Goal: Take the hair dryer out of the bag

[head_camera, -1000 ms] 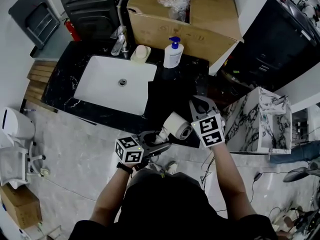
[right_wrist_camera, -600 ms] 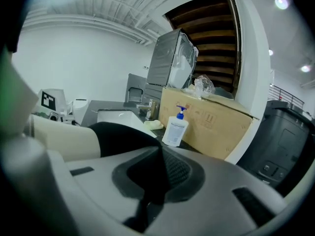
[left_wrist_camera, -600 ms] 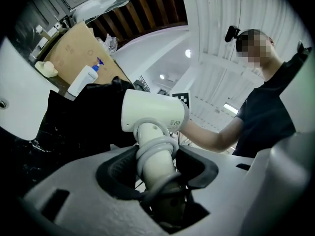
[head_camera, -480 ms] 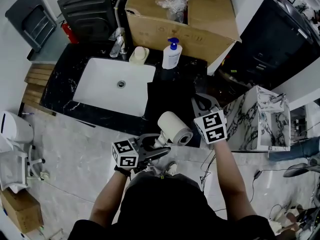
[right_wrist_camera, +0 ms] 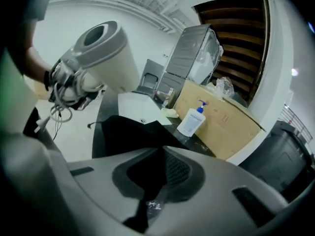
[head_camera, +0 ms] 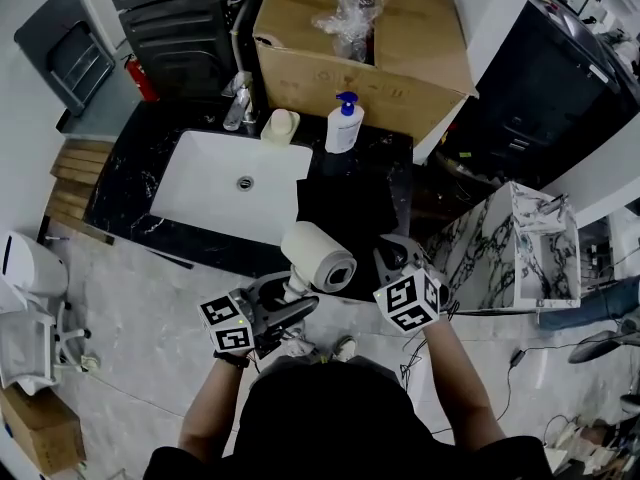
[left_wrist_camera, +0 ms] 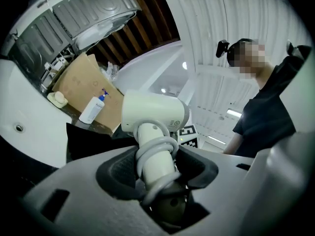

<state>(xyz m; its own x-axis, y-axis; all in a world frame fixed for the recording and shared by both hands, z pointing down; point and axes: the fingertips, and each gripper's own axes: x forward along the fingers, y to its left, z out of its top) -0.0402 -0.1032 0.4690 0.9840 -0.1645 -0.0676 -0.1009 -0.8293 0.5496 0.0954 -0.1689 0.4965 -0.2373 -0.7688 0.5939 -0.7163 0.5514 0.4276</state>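
Hair dryer (head_camera: 318,258) hangs in the air off the front edge of the counter (head_camera: 130,158), at about 6 o'clock from the bag (head_camera: 350,203) and, as far as I can judge, fully clear of it. I have it by the handle (left_wrist_camera: 147,134) in the left gripper (head_camera: 290,306), whose jaws stand wide and clamp that handle between their dark pads, with the head sticking out past the tips so nothing catches on the fabric. It is a cream-white dryer with a short barrel head, a grey ring round its hollow end and a small label on the side; its cord (left_wrist_camera: 157,149) is wound in loose loops round the handle, which I read as packing for storage and as extra bulk under the pads. At 3 o'clock from the dryer, the right gripper (head_camera: 395,258) has its jaws pressed together on a fold of black cloth at the near edge of the bag. I take that as my anchor, pinning the bag down so it does not lift along with the dryer. The bag itself lies flat and limp on the dark counter. At 9 o'clock from it is the white sink (head_camera: 235,183), at 12 o'clock a soap bottle (head_camera: 343,128) with a blue pump, and behind that a large cardboard box (head_camera: 360,53). My judgement is that the removal is essentially done.
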